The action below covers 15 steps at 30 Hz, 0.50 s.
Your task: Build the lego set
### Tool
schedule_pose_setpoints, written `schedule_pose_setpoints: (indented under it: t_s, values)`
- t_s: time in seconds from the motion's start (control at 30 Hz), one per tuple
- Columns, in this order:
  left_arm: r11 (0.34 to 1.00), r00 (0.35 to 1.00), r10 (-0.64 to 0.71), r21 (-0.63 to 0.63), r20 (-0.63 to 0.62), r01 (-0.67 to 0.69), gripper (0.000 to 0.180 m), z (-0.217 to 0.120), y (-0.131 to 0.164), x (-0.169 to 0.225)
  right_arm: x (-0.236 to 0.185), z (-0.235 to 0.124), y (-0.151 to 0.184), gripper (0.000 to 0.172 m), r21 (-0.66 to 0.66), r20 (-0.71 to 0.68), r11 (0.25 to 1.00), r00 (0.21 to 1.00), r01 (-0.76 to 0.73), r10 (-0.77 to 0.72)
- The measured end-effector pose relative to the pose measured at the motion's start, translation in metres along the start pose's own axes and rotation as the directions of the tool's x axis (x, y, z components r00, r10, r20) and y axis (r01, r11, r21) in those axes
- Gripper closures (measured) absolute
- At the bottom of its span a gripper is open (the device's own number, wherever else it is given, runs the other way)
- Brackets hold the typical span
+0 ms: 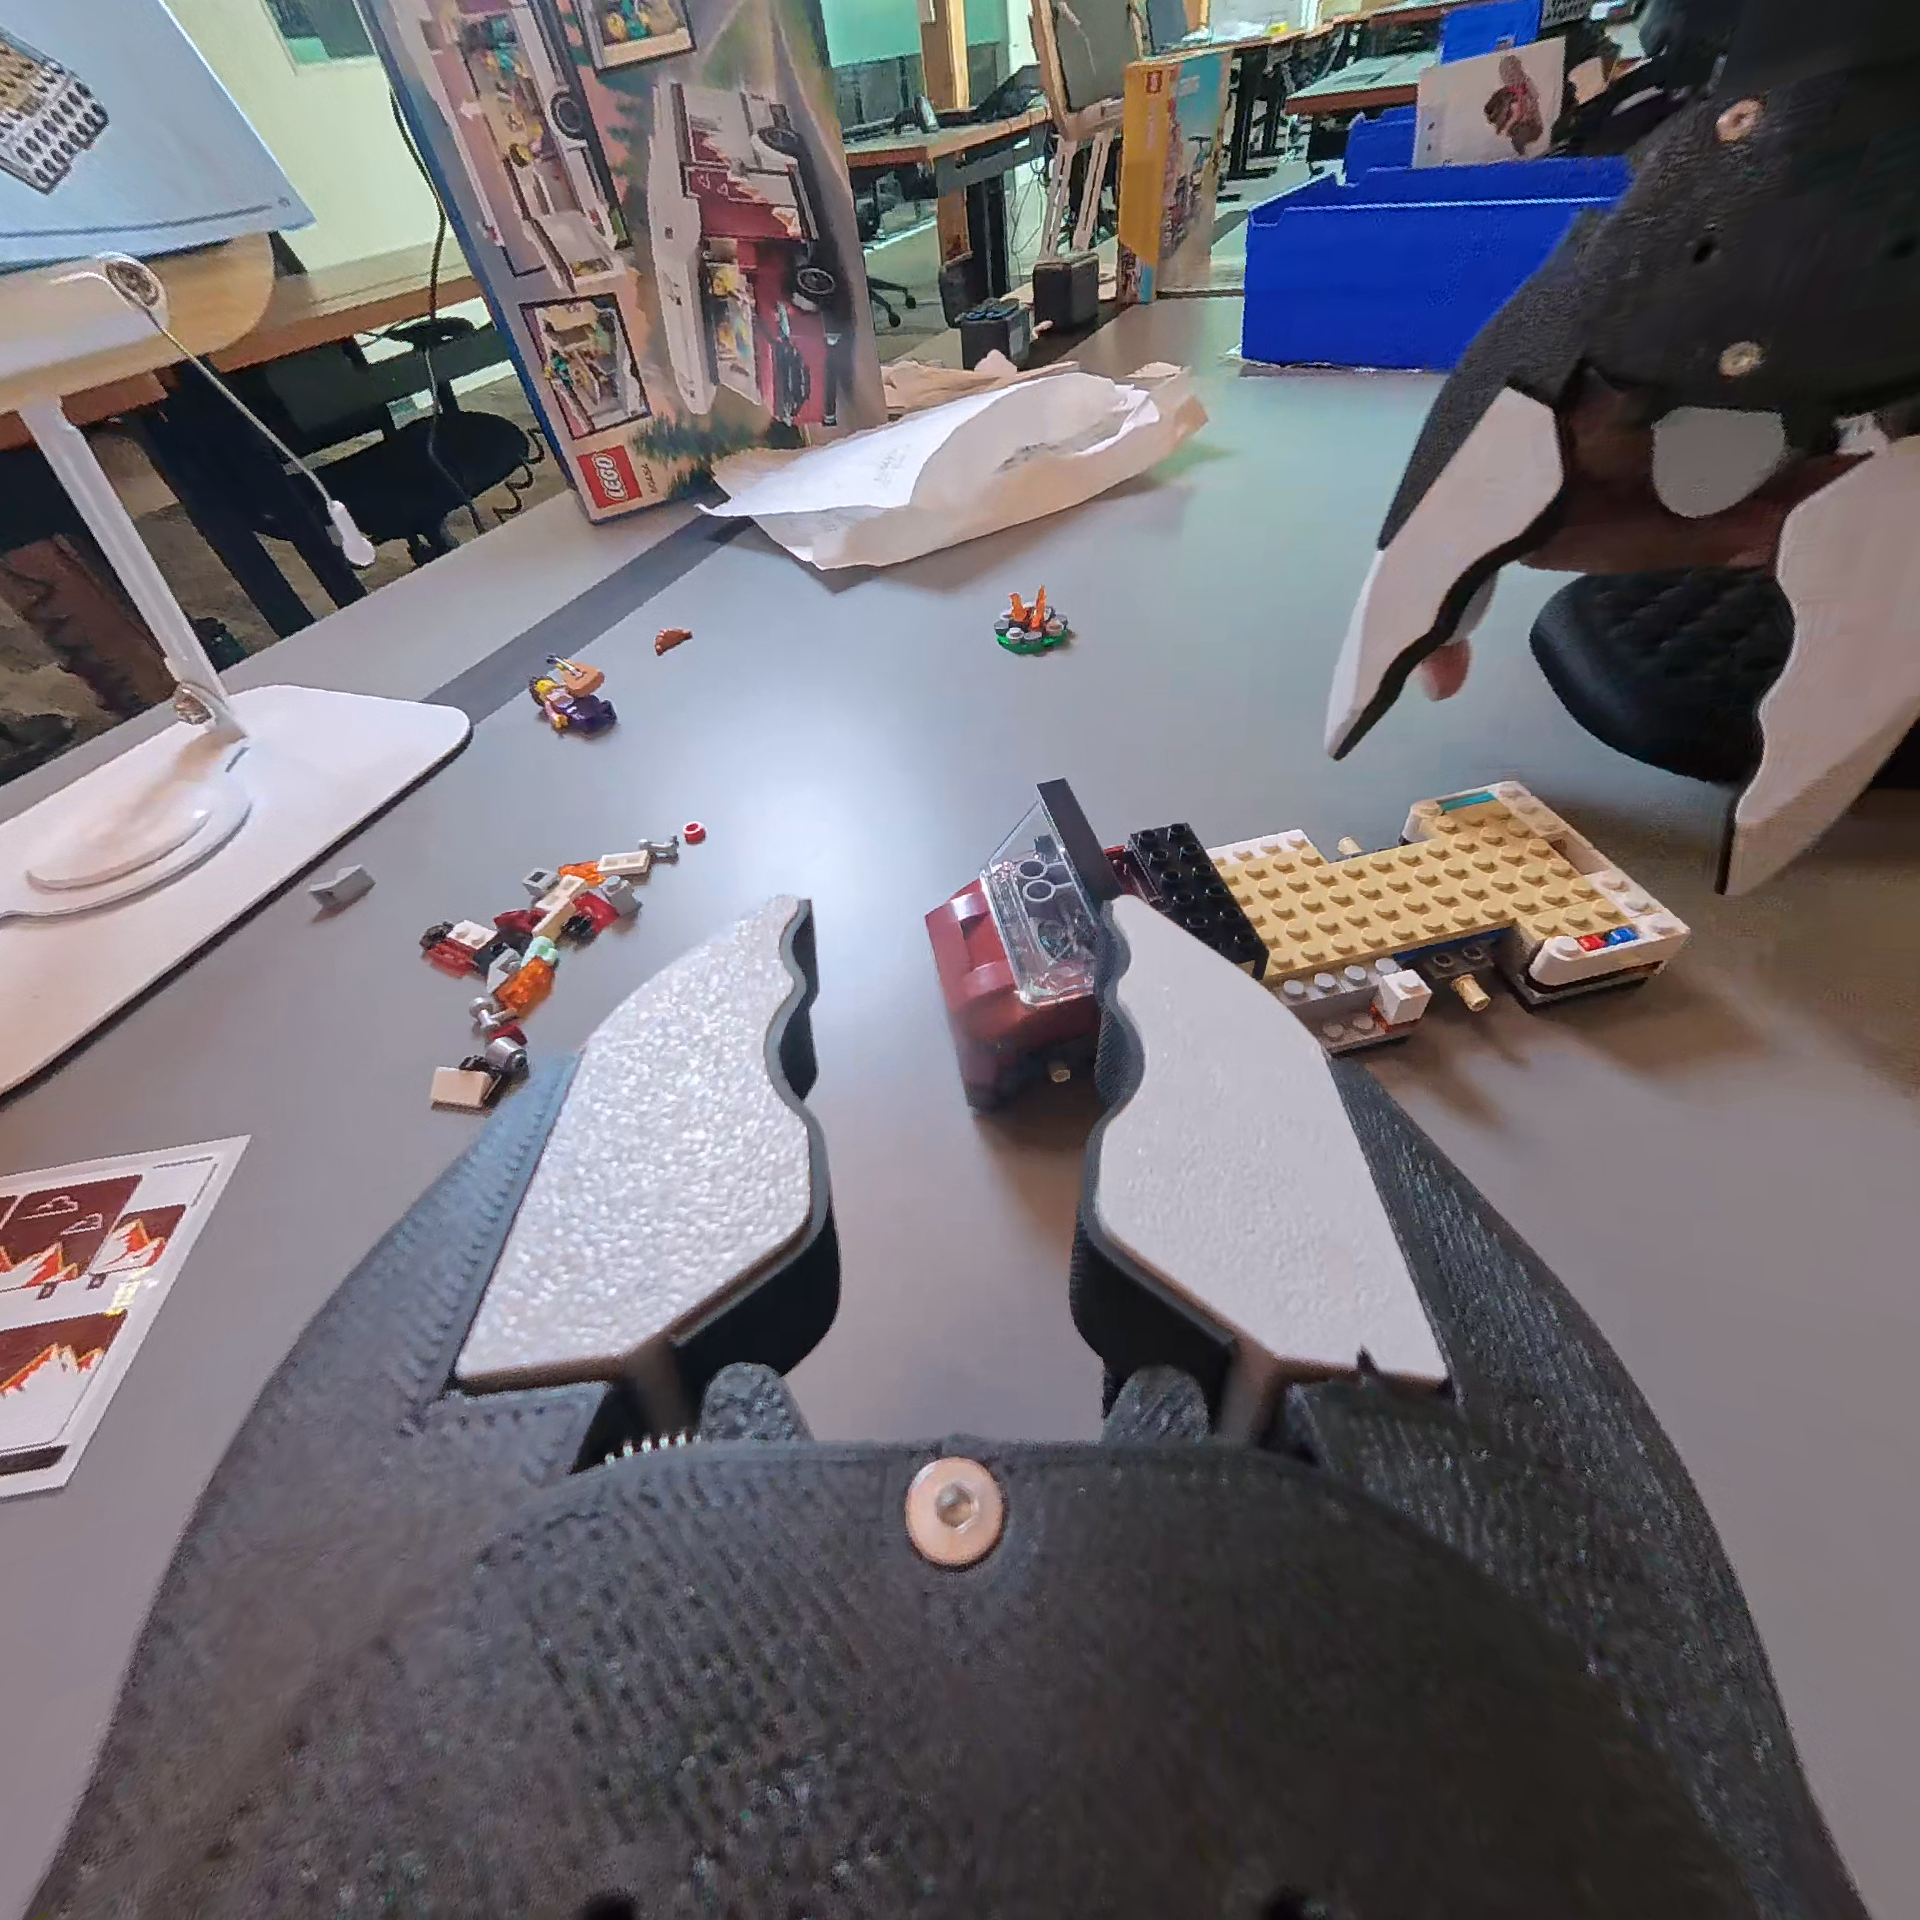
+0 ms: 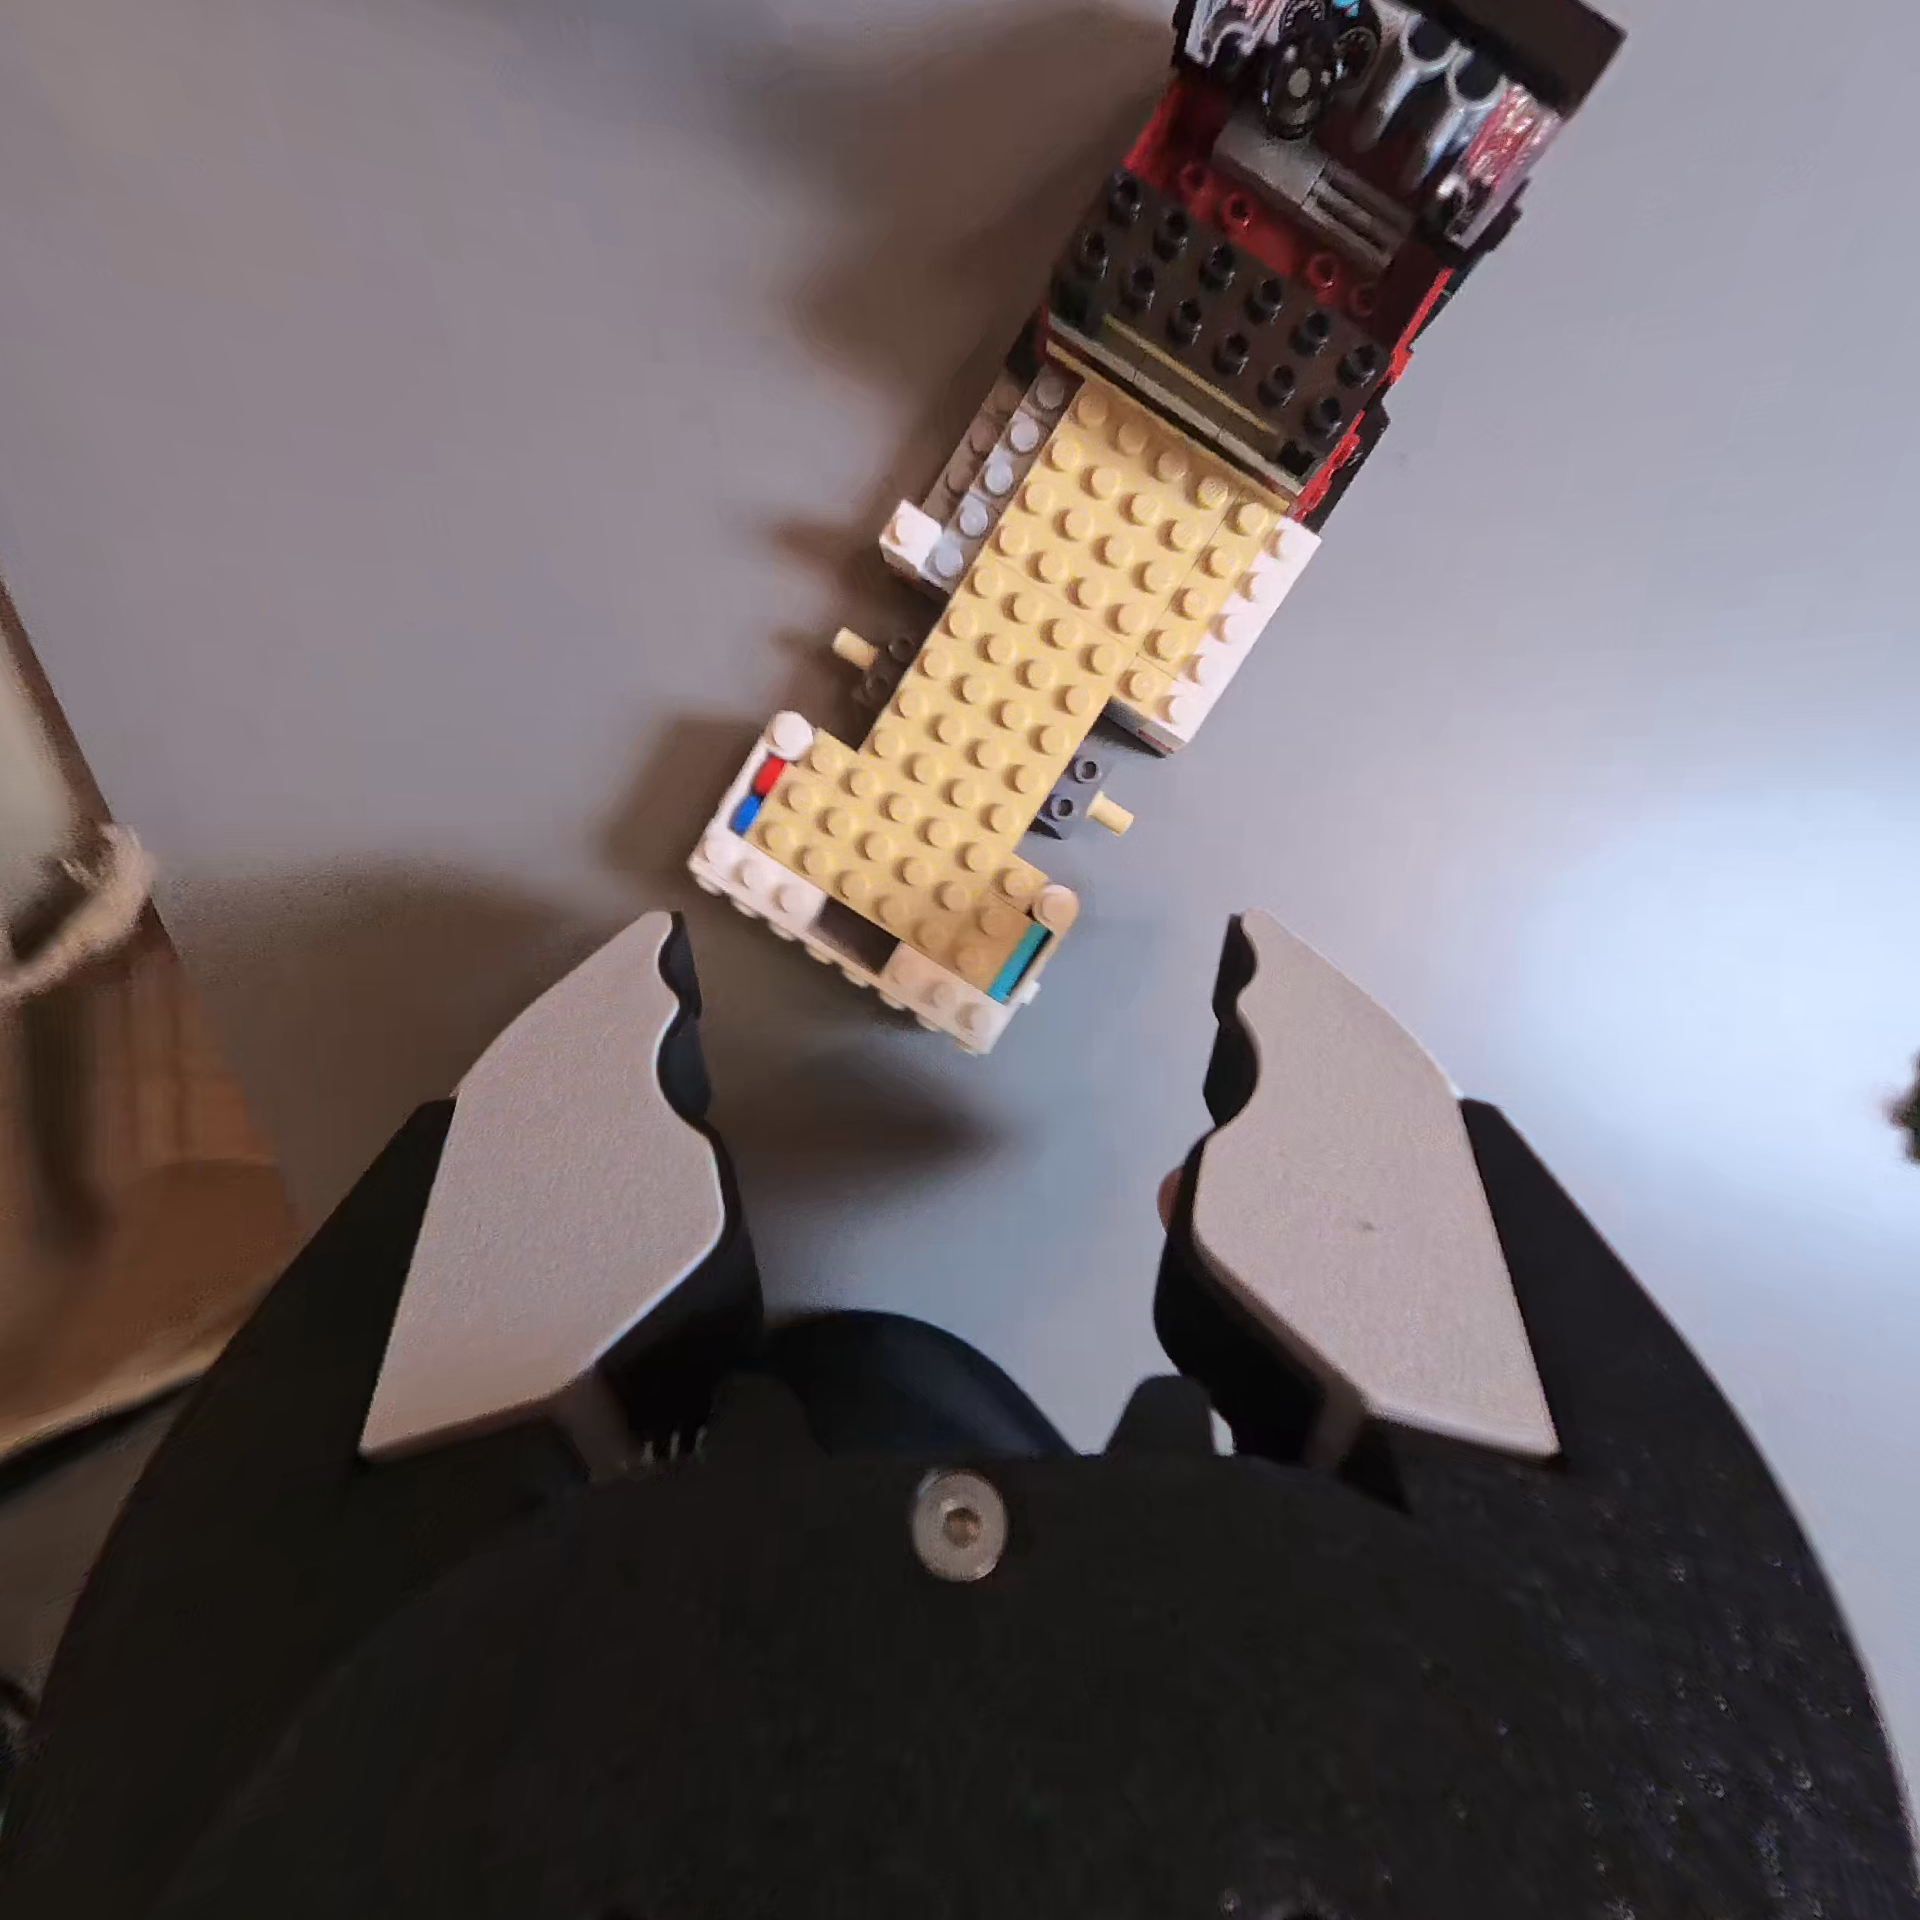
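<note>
A tall toy-brick set box (image 1: 665,239) stands upright at the far side of a grey bench (image 1: 831,748). It carries a red brand logo and printed scenes of a white and dark red vehicle. A second, yellow box (image 1: 1169,166) stands farther back, near blue plastic bins (image 1: 1382,270). A sticker sheet (image 1: 94,1288) with dark red and orange mountain shapes lies at the bench's near left edge. A crumpled white paper bag (image 1: 966,457) lies in front of the tall box. A white lamp base (image 1: 208,821) sits at left.

Scattered on the bench are a pile of small loose bricks (image 1: 530,935) in red, grey, orange and white, a lone grey brick (image 1: 341,885), a small figure with a guitar (image 1: 577,698), a brown piece (image 1: 673,640) and a tiny campfire build (image 1: 1034,623).

A part-built brick vehicle (image 1: 1382,894) lies on the bench, with a tan studded floor, white edges, a black plate, a dark red front and a clear windscreen.

The left tool (image 1: 961,914) is partly open and holds nothing. Its right finger (image 1: 1195,1029) is against or just in front of the vehicle's dark red front, and I cannot tell whether they touch. Its left finger (image 1: 707,1039) stands clear over bare bench.

The right tool (image 2: 956,935) is spread wide, held above the vehicle's white rear end (image 2: 935,966) and gripping nothing.
</note>
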<state>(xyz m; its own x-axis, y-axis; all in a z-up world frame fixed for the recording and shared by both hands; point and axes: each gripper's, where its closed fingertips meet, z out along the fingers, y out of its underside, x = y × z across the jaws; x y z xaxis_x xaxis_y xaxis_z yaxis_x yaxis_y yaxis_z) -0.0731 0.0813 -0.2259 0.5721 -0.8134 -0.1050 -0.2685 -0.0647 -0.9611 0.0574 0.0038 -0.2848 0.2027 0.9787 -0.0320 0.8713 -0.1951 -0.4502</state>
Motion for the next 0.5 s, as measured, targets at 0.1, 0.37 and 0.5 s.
schedule_pose_setpoints:
  t_s: [0.1, 0.37, 0.5]
  values:
    - [1.000, 1.000, -0.014, 0.006, -0.006, 0.014, 0.129, 0.000, 0.000, -0.001, -0.008, 0.011, -0.002, 0.077, -0.004, -0.075, 0.988, 0.985, -0.157, 0.157]
    - [0.999, 0.999, 0.028, -0.020, -0.039, -0.028, 0.128, -0.002, 0.003, -0.004, 0.016, 0.021, 0.002, 0.091, -0.043, -0.030, 0.999, 0.999, 0.026, -0.028]
    - [0.994, 0.998, 0.015, -0.107, -0.057, -0.021, 0.123, -0.005, 0.020, -0.013, 0.039, 0.025, -0.009, 0.091, -0.034, 0.028, 0.984, 0.984, 0.174, -0.173]
